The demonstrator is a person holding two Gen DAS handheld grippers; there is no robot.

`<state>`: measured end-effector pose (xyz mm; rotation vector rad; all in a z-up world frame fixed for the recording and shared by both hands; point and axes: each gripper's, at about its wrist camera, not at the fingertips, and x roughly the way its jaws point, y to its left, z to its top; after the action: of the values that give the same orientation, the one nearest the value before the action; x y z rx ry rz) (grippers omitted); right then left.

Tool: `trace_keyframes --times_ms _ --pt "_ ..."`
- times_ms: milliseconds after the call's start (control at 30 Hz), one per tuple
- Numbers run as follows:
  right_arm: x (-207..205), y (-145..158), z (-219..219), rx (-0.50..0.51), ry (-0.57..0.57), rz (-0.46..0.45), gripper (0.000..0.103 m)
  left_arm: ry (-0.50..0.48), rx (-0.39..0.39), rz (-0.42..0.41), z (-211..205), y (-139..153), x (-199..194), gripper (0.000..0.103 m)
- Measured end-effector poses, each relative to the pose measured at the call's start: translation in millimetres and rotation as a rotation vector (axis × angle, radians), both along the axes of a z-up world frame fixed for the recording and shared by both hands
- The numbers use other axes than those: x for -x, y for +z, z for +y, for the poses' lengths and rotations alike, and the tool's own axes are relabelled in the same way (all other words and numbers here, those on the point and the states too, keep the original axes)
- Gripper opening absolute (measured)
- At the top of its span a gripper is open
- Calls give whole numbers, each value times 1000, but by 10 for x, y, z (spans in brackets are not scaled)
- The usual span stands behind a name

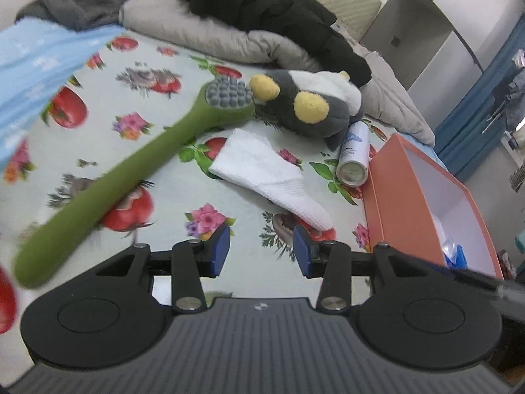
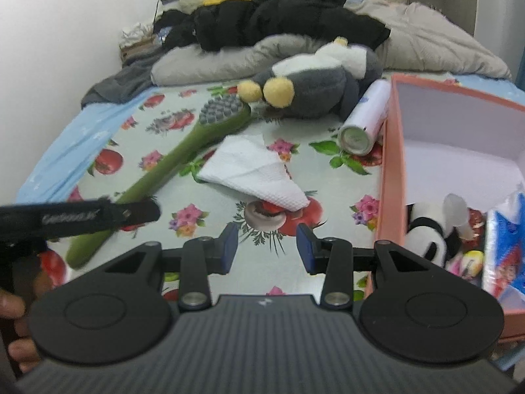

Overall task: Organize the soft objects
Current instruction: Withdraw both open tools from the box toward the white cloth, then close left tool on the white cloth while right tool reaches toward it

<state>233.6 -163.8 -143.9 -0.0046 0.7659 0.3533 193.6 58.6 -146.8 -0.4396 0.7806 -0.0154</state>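
A white sock (image 1: 269,170) (image 2: 252,167) lies on the floral bedsheet just ahead of both grippers. A grey and white plush toy with yellow feet (image 1: 305,101) (image 2: 311,88) lies behind it. An orange box (image 1: 403,197) (image 2: 393,164) stands at the right; it holds a black and white plush (image 2: 423,233) and a blue packet (image 2: 505,243). My left gripper (image 1: 261,251) is open and empty, near the sock's toe. My right gripper (image 2: 267,249) is open and empty, short of the sock.
A green long-handled brush (image 1: 131,170) (image 2: 177,157) lies diagonally at the left. A white spray can (image 1: 354,154) (image 2: 364,118) lies beside the box. Black and grey clothing (image 1: 262,3) (image 2: 288,16) is piled at the back. A black strap (image 2: 78,216) crosses the lower left.
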Motion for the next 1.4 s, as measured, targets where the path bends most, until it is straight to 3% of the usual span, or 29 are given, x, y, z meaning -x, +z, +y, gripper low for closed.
trace_keyframes --times_ms 267,400,700,767,833,867,933,1000,1400 --pt "-360 -450 196 29 31 21 41 10 105 48 85 -494 -647 48" --pt "-533 -587 289 56 38 0 40 40 195 63 208 -675 -902 48" --pt "-732 -803 521 164 101 -73 28 70 330 90 314 -970 -1322 47" --pt "-767 -860 551 190 102 -76 21 77 370 97 329 -1033 -1387 46" --pt "-782 -899 569 206 109 -79 13 80 399 99 330 -1079 -1425 36" --pt "-778 -911 585 224 112 -86 9 80 405 97 326 -1092 -1443 34" --pt "-751 -914 611 260 117 -111 6 82 400 95 317 -1109 -1469 16" --pt "-720 -903 625 285 122 -127 5 77 399 97 308 -1116 -1492 8" --pt "-391 -666 542 305 151 -147 3 65 347 -1 335 -736 -1236 3"
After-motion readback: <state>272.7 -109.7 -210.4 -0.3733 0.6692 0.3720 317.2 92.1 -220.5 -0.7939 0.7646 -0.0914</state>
